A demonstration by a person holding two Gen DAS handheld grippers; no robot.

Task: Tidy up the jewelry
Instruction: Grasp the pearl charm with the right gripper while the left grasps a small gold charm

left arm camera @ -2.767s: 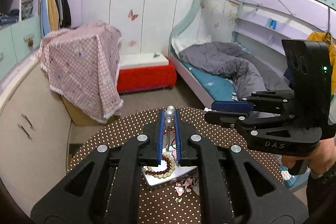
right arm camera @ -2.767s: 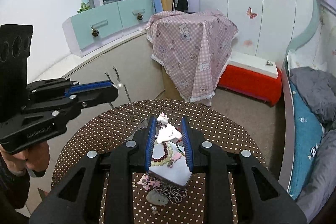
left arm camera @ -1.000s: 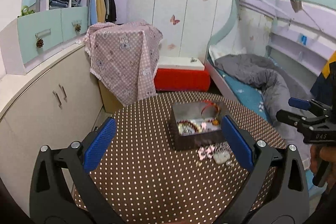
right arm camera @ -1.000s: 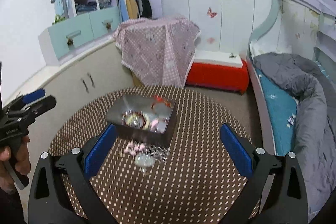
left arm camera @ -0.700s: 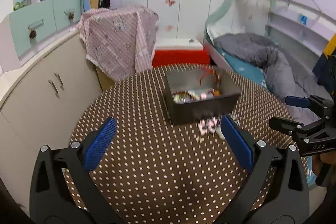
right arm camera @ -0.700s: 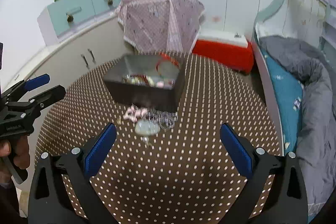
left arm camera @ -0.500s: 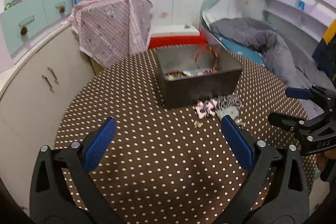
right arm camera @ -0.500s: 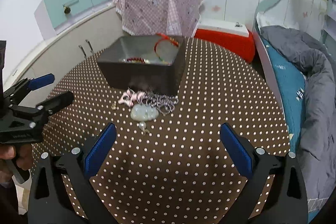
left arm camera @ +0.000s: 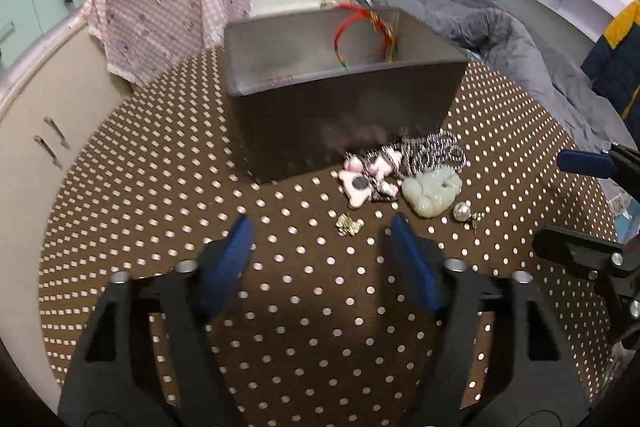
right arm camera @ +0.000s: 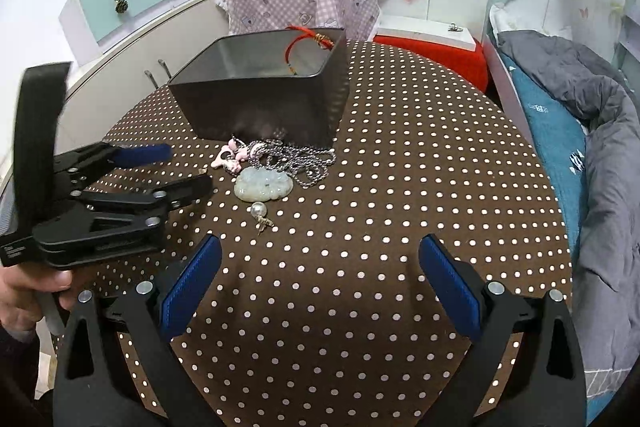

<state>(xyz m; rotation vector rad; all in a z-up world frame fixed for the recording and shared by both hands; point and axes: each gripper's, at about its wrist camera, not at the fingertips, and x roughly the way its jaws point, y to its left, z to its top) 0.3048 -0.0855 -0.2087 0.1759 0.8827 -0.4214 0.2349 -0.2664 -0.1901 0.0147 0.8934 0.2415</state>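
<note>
Fingers of my left gripper (left arm camera: 320, 247) stand apart, narrower than half a second ago, aimed at the small gold earring (left arm camera: 349, 224) just ahead. My right gripper (right arm camera: 320, 279) waits wide open. Beyond lie the jade pendant (left arm camera: 431, 191), pink charms (left arm camera: 362, 179) and chain (right arm camera: 296, 163), outside the grey tin (left arm camera: 344, 115).

Left gripper (left arm camera: 320, 247) narrower, nearer jewelry (left arm camera: 400, 179).
</note>
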